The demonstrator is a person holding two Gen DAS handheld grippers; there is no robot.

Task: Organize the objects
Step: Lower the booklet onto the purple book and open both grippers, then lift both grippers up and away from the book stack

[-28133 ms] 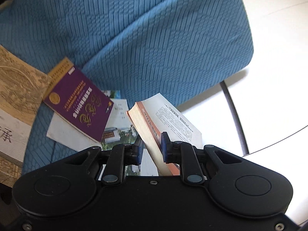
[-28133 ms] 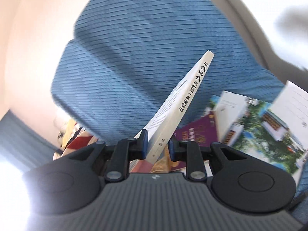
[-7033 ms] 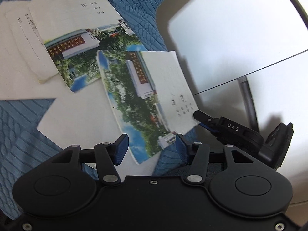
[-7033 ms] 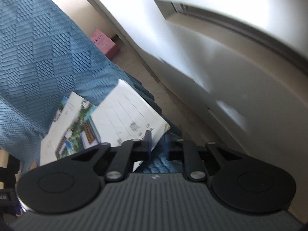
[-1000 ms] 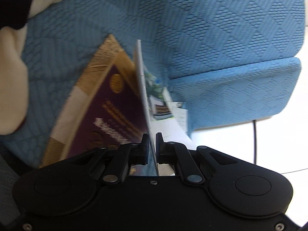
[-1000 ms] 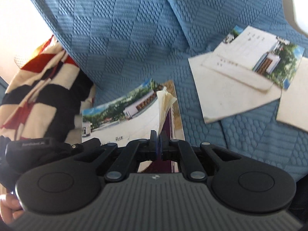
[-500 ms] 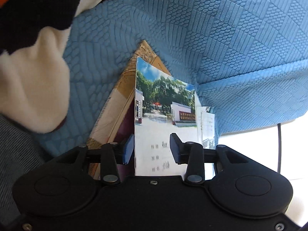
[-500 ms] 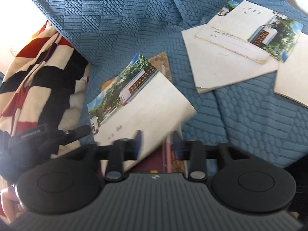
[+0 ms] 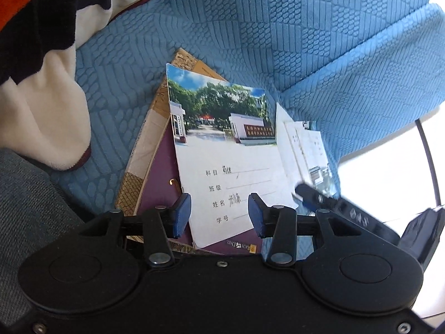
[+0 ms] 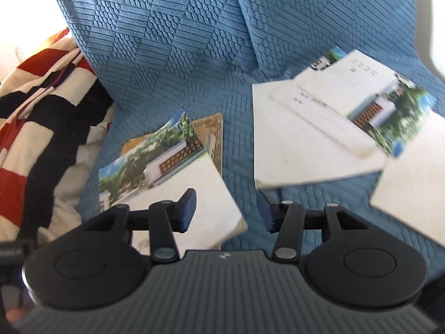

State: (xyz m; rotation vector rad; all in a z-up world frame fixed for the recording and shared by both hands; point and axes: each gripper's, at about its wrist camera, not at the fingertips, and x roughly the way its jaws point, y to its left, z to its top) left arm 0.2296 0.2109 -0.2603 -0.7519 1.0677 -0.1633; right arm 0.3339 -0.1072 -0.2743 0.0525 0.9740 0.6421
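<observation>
Notebook (image 9: 230, 172) flat on top of purple book (image 9: 158, 183), photo cover up, name lines toward camera; sits askew so purple corner and gold-patterned cover (image 9: 155, 117) show beneath. Reads as stack being built large-to-small on blue sofa (image 9: 278, 41), smaller piece on top so pile stays stable.

Left gripper (image 9: 219, 217) above near edge of notebook, fingers part-open, just been opening, nothing pinched, pads clear of paper on both sides. Looks like a release. Right gripper (image 10: 226, 211) same story: half-open, just opened, empty, left pad over notebook (image 10: 178, 192) corner, right pad over bare sofa. Two-handed hold probably to keep thin floppy booklet level until laid down. Right gripper's tip also visible in left view at right (image 9: 314, 194), blurred.

Farther right, loose pile (image 10: 319, 139): white sheets plus another photo-cover booklet, fanned and overlapping, well apart from stack. Likely next to be gathered. Striped blanket (image 10: 36, 105) bunched at left, just beside stack, not on it.
</observation>
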